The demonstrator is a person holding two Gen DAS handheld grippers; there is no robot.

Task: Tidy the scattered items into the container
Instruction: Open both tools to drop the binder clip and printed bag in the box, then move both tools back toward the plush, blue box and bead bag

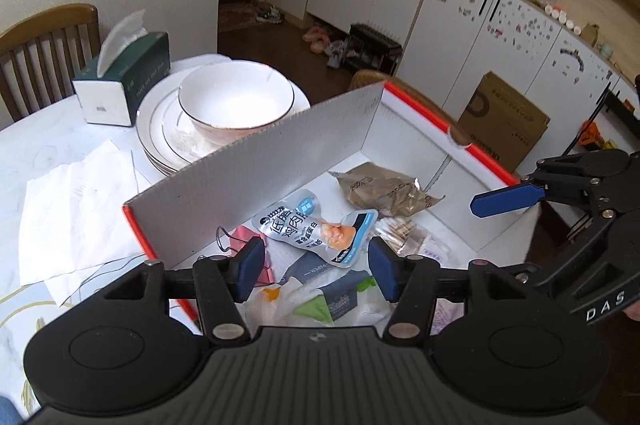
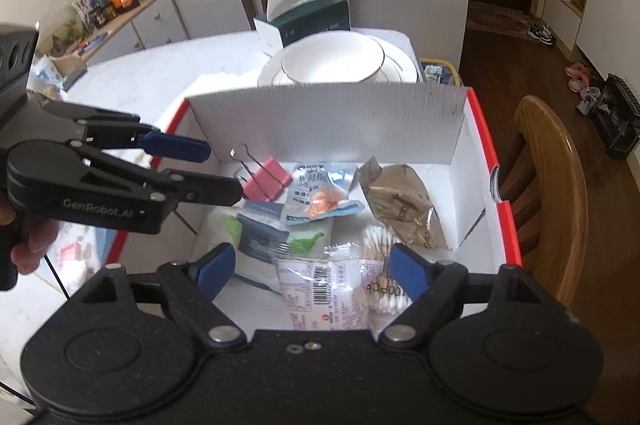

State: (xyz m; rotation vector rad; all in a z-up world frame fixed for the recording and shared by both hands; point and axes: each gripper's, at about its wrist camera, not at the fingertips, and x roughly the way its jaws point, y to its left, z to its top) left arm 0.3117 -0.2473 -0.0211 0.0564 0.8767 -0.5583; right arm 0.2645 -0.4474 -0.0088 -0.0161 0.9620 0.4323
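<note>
Both my tongs, left tongs (image 1: 316, 269) and right tongs (image 2: 312, 271), hang spread, empty; packets (image 2: 320, 199) in the box (image 2: 328, 117) at frame centre look light, crinkly (pinch an edge).

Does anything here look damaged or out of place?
Yes, two things. The box's red rim has a torn notch on its right side, near the wooden chair. Crumpled white paper lies loose on the table, left of the box rather than in it.

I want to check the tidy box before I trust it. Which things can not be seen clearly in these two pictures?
- Tissue pack, left wrist view: near end hidden by the left gripper.
- Cotton swabs, right wrist view: partly behind the right gripper.
- Box: near wall hidden in both views.
- Snack pouch: print too small.
</note>
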